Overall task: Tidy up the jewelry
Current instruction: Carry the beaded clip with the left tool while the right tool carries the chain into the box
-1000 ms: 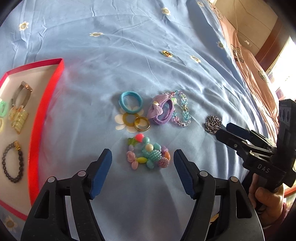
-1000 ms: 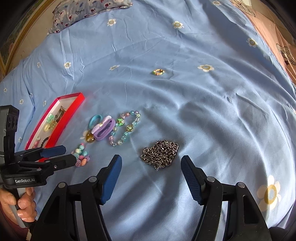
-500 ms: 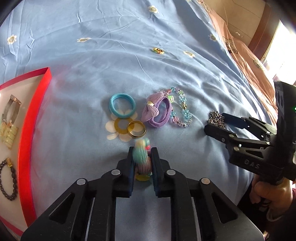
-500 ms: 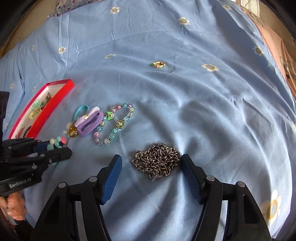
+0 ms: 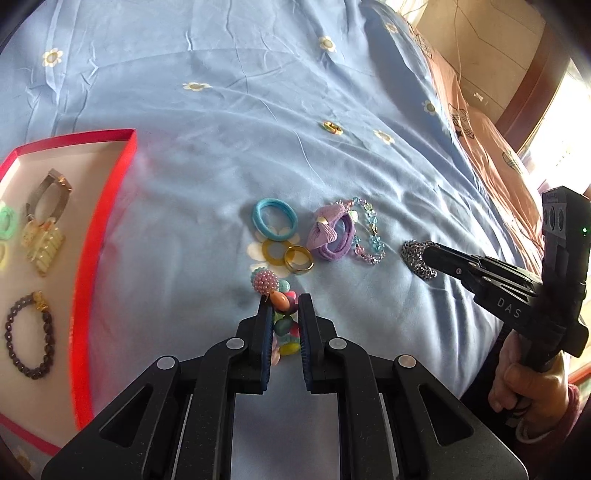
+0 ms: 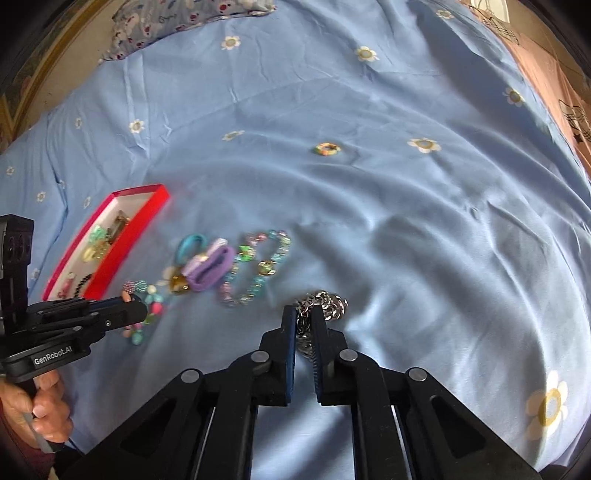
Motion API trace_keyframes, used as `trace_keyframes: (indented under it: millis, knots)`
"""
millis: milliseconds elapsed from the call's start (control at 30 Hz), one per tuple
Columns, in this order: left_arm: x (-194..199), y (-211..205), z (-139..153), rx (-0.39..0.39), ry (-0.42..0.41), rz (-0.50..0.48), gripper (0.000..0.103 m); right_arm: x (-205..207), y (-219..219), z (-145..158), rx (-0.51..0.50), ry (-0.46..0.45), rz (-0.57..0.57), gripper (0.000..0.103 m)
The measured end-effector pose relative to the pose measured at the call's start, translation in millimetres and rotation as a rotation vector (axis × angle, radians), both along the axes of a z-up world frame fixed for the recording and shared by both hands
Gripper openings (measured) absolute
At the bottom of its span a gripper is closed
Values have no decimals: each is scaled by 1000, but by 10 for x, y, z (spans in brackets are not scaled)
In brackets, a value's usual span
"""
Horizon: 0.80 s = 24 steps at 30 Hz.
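My left gripper (image 5: 283,300) is shut on a multicoloured bead bracelet (image 5: 275,295), lifted slightly off the blue bedsheet; the bracelet also shows in the right wrist view (image 6: 146,295). My right gripper (image 6: 303,314) is shut on a silver chain (image 6: 327,306), which also shows in the left wrist view (image 5: 415,256). A red-rimmed box (image 5: 107,206) at the left holds several pieces. On the sheet lie a blue hair tie (image 5: 274,218), a gold ring (image 5: 298,259), a purple scrunchie (image 5: 330,236) and a clear bead bracelet (image 5: 369,236).
A small colourful ring (image 6: 327,149) lies farther out on the sheet. A pink cloth (image 5: 491,147) borders the bed at the right. A patterned pillow (image 6: 184,14) lies at the far edge.
Both grippers went from open to shut: the left closed on the multicoloured bracelet and raised it, then the right closed on the silver chain.
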State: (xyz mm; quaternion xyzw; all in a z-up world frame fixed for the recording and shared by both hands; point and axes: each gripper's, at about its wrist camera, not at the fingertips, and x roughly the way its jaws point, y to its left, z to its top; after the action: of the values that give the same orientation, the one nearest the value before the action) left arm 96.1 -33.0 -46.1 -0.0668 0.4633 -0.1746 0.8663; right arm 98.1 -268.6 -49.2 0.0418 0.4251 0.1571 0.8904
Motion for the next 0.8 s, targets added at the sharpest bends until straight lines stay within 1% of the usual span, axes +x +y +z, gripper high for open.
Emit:
trace_keyframes:
  millis: [467, 567, 800]
  knots:
    - [-231, 506, 381, -28, -63, 82, 11, -90, 443, 549, 76, -112, 120, 6]
    - [-284, 653, 459, -40, -88, 123, 11, -88, 575, 644, 91, -131, 150, 6]
    - [-365, 1030, 601, -34, -108, 200, 11, -66, 949, 825, 123, -165, 235, 6]
